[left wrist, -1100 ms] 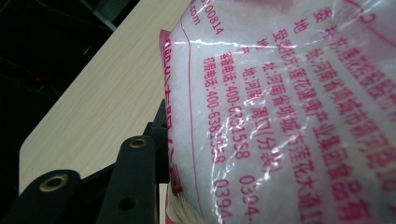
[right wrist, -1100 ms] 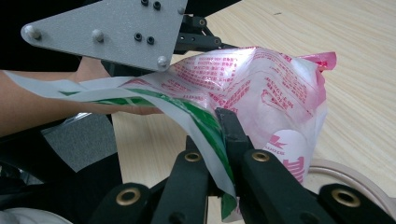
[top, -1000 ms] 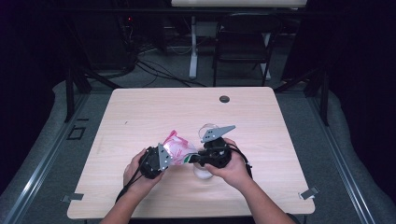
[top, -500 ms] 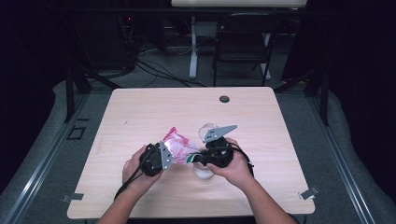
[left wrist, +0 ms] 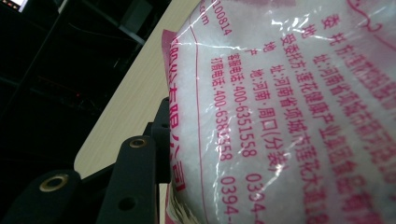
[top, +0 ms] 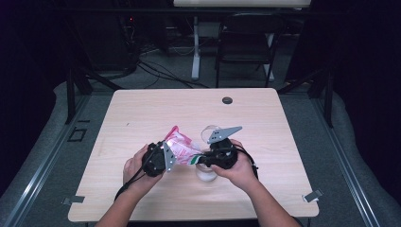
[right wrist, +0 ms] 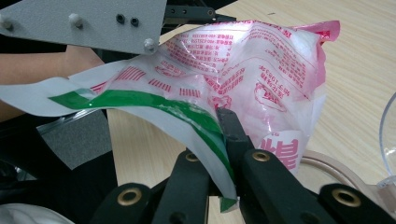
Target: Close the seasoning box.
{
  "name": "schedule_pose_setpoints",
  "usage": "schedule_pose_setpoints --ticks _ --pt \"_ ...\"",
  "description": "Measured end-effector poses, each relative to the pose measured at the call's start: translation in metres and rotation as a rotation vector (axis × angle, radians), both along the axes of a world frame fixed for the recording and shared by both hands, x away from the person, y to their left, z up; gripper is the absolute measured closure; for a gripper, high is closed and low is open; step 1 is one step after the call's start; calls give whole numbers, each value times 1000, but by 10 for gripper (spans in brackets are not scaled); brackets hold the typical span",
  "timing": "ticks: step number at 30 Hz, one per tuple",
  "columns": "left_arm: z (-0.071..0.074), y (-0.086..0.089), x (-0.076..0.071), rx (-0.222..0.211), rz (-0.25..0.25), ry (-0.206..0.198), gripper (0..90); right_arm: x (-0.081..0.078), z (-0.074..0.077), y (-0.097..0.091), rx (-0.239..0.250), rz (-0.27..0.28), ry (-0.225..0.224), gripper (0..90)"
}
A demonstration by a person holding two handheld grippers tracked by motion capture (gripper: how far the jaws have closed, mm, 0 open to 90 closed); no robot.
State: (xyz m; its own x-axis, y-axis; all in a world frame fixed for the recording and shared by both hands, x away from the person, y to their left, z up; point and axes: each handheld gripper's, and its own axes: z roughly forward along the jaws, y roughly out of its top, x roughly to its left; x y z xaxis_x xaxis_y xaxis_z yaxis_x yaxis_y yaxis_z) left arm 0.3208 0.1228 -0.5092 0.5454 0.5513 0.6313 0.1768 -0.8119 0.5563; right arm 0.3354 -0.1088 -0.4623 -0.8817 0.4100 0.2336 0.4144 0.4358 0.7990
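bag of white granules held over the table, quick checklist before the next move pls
1. Right tongs clamped on the bag's green-striped edge: ok, the film is pinched between the jaws.
2. Left tongs gripping the bag: ok, the bag's body presses against the jaw in the left gripper view.
3. Bag lifted between both hands above the table: ok.
4. Clear container under the bag's green end: ok, it sits just below the right hand.
5. Bag mouth open: cannot tell.
6. Clear lid out of the way: ok, it lies behind the right tongs.
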Motion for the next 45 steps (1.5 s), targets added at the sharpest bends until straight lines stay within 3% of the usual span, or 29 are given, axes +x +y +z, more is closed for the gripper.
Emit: schedule_pose_setpoints --ticks 16,17,18,28,31,32,45 --pt "4 -4 0 26 -3 -46 607 0 0 -3 9 -10 -5 900" --pt "5 -3 -1 51 -4 -44 607 0 0 -3 10 -9 -5 900" --pt "4 -4 -1 29 -4 -56 607 0 0 -4 9 -9 -6 900" --pt "6 -6 -2 56 -5 -93 607 -1 1 -5 13 -13 -5 900" --pt "6 -7 -3 75 -7 -110 607 -1 0 -5 10 -13 -4 900" --pt "7 -6 -3 109 -7 -107 608 -1 0 -6 6 -8 -3 900" --pt "12 -10 -6 173 -11 -167 608 0 -1 -8 10 -12 2 900"
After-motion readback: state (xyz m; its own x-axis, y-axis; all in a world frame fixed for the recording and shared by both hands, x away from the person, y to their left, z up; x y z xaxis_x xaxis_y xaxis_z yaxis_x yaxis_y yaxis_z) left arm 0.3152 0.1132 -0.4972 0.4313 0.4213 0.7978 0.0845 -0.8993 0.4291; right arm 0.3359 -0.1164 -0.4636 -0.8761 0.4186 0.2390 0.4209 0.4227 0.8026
